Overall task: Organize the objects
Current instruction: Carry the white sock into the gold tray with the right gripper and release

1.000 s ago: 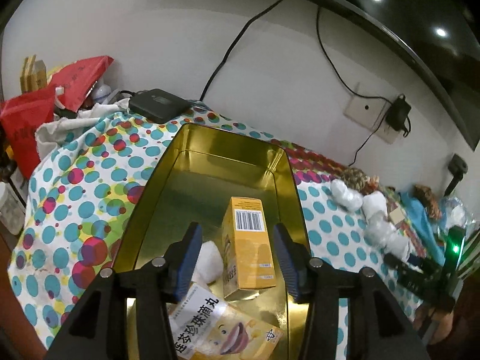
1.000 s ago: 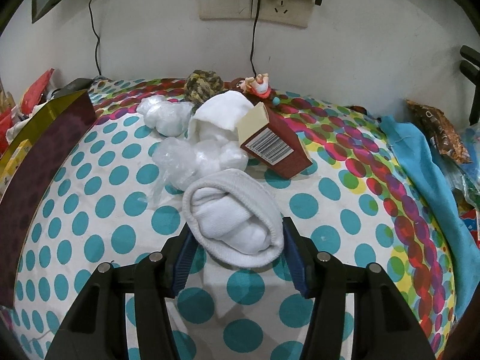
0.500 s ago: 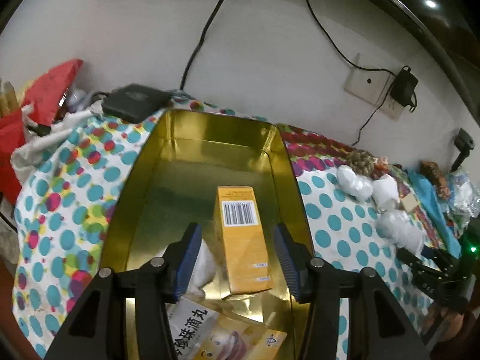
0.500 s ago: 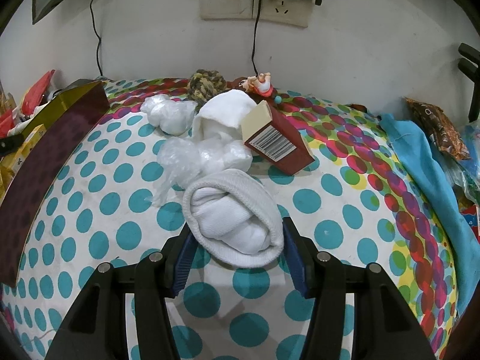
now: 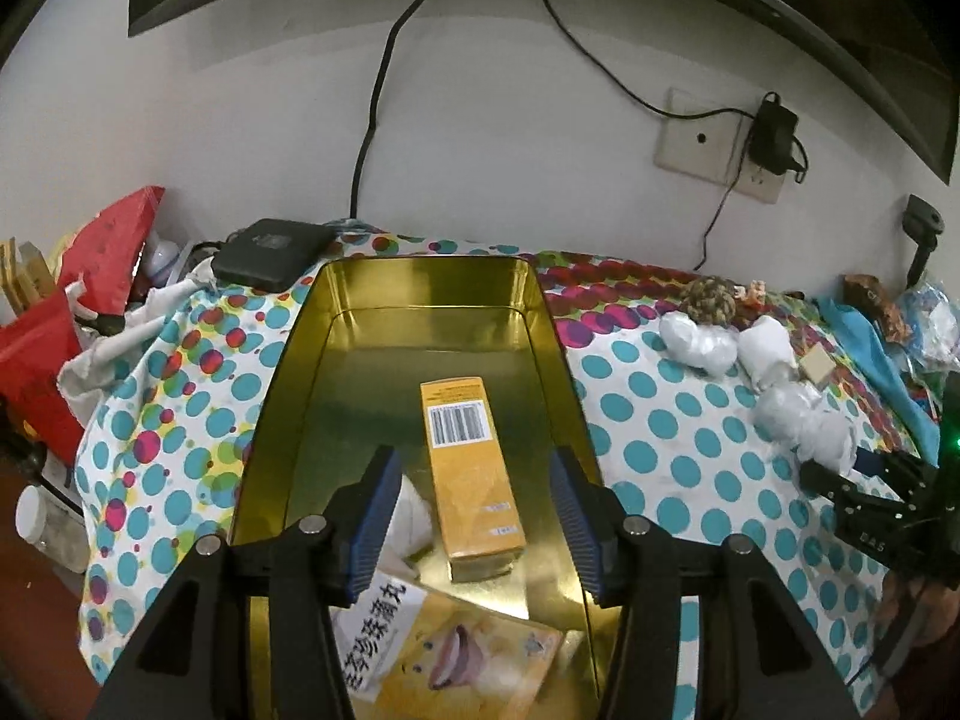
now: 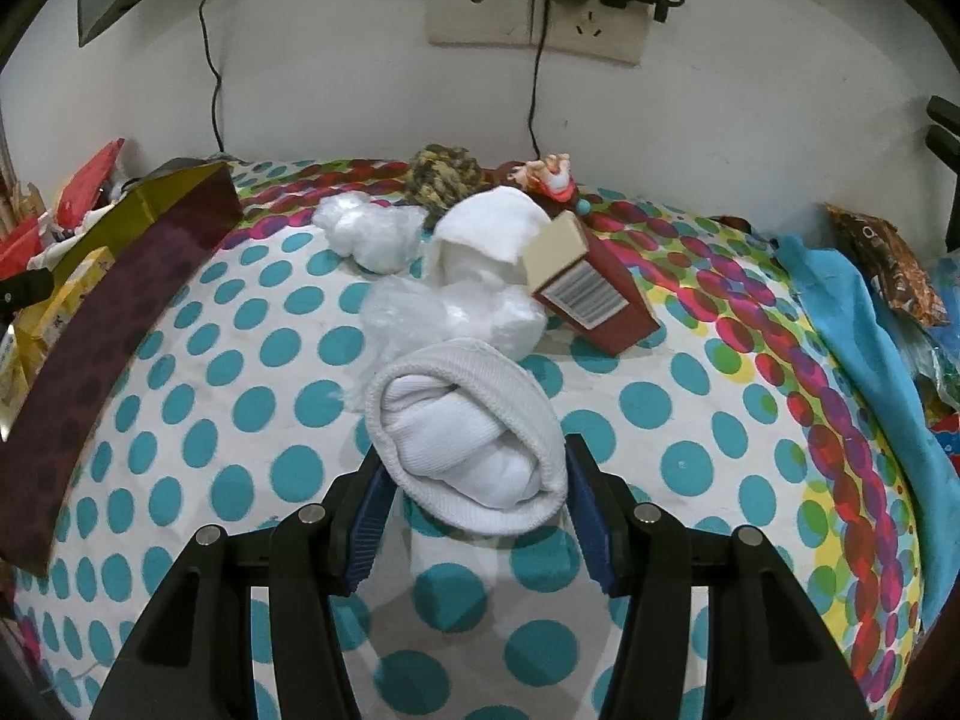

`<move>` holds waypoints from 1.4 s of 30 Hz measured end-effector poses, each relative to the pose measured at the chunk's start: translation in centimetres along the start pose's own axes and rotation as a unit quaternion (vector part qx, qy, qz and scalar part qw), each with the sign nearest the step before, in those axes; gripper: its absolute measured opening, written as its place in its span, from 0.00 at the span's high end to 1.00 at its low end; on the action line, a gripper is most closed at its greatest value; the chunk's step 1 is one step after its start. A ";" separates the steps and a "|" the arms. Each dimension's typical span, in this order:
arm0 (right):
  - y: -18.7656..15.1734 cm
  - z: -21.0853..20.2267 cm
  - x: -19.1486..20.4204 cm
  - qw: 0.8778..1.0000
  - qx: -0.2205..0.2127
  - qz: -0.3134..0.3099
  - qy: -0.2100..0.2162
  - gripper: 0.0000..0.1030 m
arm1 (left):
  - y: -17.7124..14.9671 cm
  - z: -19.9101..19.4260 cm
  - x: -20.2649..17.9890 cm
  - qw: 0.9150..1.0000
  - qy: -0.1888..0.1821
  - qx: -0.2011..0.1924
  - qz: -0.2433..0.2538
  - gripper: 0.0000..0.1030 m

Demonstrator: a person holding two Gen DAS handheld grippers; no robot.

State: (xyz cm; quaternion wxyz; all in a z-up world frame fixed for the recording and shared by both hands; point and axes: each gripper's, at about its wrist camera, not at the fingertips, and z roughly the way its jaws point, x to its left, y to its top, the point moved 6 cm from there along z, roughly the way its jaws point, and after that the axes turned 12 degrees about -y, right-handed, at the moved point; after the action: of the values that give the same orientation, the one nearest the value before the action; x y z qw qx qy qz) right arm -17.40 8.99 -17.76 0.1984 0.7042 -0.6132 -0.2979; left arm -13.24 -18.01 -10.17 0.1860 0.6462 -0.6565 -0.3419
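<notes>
A rolled white sock (image 6: 468, 432) sits pinched between the right tongs (image 6: 477, 510) above the dotted cloth (image 6: 690, 420). The left tongs (image 5: 474, 522) hang spread and empty over the gold tin (image 5: 282, 360), where an orange box (image 5: 471, 468) lies flat, touching neither pad.
</notes>
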 end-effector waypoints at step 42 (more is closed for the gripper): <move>6.3 -9.7 21.7 0.969 -0.071 -0.157 0.174 0.49 | -2.0 -15.8 0.9 0.994 0.078 -0.073 -0.021 0.28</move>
State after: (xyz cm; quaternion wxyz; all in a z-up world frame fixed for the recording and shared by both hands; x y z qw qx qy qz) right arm -14.12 -14.16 -10.34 0.3022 0.8170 -0.4281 -0.2407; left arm -1.06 -22.08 -0.69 0.2757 0.6695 -0.5994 -0.3413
